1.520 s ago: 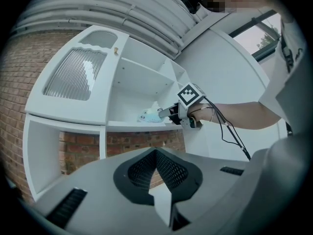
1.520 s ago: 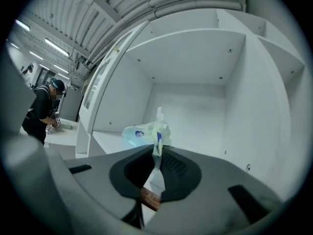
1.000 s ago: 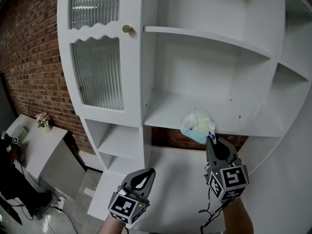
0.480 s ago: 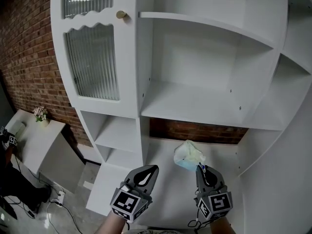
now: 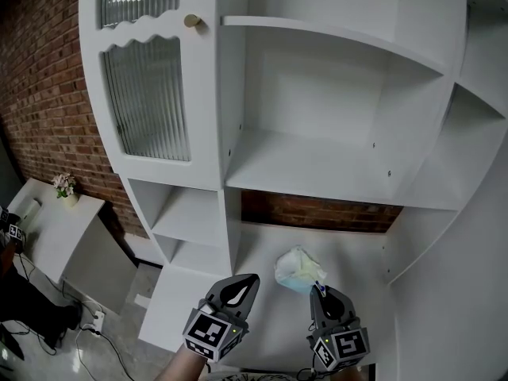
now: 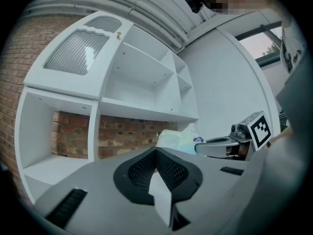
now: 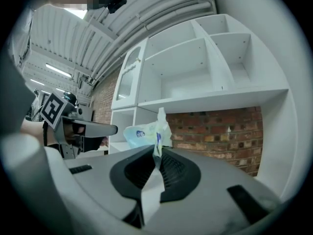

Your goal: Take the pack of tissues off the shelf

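The jaws of the right gripper point(image 7: 157, 153) are seen pressed together on the crimped end of the pack of tissues point(image 7: 143, 131). The pack is held up just beyond them and is pale blue and white with a small blue mark. Behind it a white shelf unit point(image 7: 215, 67) with open compartments is shown, and a brick wall point(image 7: 220, 131) is visible under its lower board. At the left, the left gripper point(image 7: 98, 129) is seen, apart from the pack, with its marker cube point(image 7: 52, 107) tilted.
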A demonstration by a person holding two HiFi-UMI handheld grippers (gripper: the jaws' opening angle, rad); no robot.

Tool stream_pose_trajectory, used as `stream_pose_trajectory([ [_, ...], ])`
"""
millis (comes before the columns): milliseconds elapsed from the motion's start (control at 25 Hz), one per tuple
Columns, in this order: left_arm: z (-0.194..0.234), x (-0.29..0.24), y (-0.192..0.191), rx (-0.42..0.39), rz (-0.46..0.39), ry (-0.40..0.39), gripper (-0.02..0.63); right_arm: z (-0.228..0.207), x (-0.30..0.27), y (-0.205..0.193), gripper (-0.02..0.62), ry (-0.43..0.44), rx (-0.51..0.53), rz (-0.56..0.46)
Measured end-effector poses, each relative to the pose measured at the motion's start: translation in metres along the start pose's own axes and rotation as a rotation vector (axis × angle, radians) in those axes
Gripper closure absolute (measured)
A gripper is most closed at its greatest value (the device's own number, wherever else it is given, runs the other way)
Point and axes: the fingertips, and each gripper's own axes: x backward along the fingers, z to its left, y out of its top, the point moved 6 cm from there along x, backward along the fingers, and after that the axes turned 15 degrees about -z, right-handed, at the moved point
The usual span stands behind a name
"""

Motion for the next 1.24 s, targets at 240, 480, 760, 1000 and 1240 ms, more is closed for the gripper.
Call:
stream_pose_trajectory([
  [240, -0.004, 0.002, -0.003, -0.005, 0.014, -0.001, 0.592, 0.002, -0.004, 0.006, 0.578, 0.000, 0.018, -0.005],
  [480, -0.004, 0.004, -0.004, -0.005, 0.033, 0.014, 0.592, 0.004, -0.007, 0.002, 0.578, 0.013, -0.014, -0.003],
  [760, -0.003, 0.006, -0.003, -0.011, 0.037, 0.029, 0.592, 0.004, -0.007, 0.007, 0.580, 0.031, -0.018, -0.026],
  [1000, -0.004, 0.007, -0.001, -0.018, 0.024, 0.034, 0.592, 0.002, -0.008, 0.008, 0.580, 0.029, -0.025, -0.031],
  [1240, 0.002, 0.009, 0.002, -0.024, 0.012, 0.049, 0.592, 0.004, -0.011, 0.010, 0.578, 0.036, -0.014, -0.021],
])
